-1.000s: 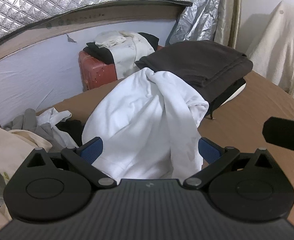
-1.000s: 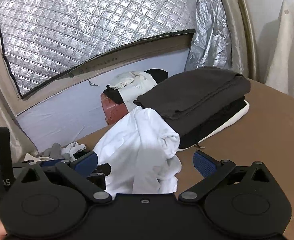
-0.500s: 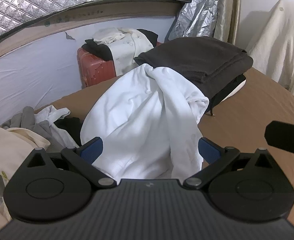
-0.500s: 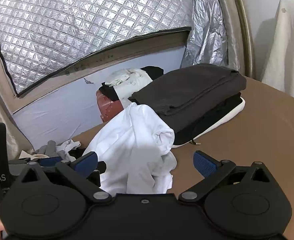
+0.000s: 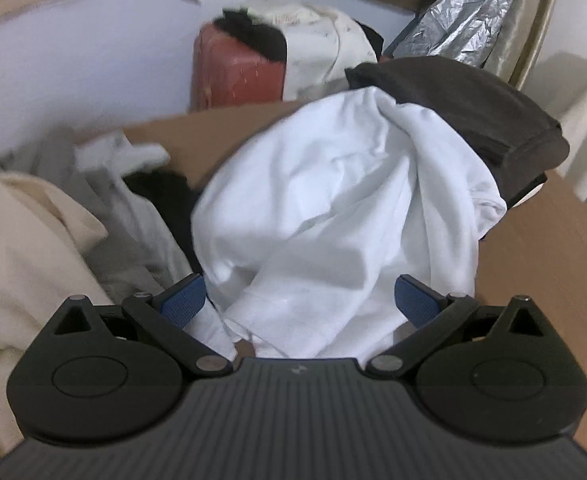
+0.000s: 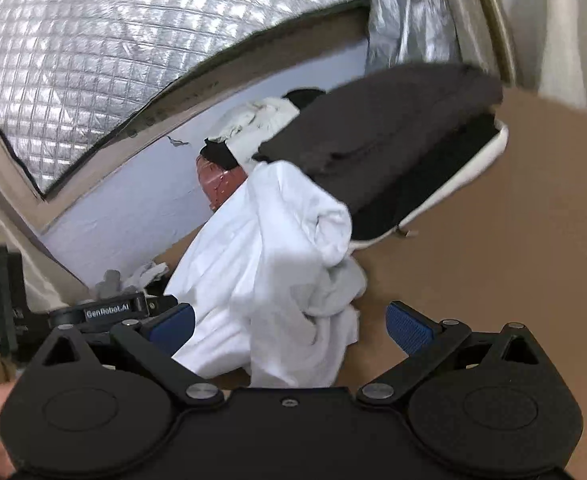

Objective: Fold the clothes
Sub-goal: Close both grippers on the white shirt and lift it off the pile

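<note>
One dark stack (image 6: 377, 136) folded on bench (image 6: 493, 264); white garment (image 5: 333, 208) crumpled, unfolded; side pile (image 5: 33, 240) waits. Left gripper (image 5: 299, 294) and right gripper (image 6: 289, 322) both spread wide, holding nothing

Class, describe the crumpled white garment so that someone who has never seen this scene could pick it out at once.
Start at the brown table and find the folded dark stack at its far side. Leaning against the stack's near edge is the white garment, a crumpled heap in front of both open grippers. It is the only bright white, unfolded piece in mid-table; the cream and grey clothes lie off to the left.
</note>
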